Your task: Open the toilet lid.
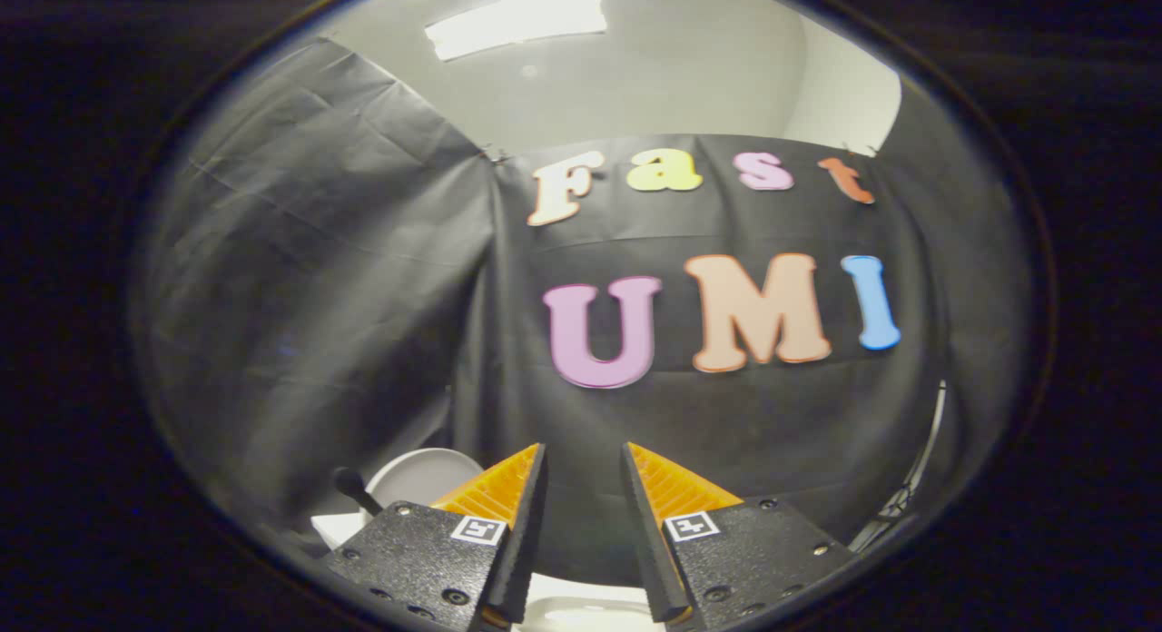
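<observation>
Gripper (584, 459) released, fingers apart, gripping nothing, aimed at black cloth wall (363, 278). Round white toilet lid (413, 478) upright beyond left finger, beside black-knobbed handle (352, 487). White toilet rim (581, 609) below fingers.

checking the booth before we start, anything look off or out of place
Nothing stands out. The gripper has its jaws open, holding nothing, aimed at the black cloth wall. A white round object sits low beside them.
</observation>
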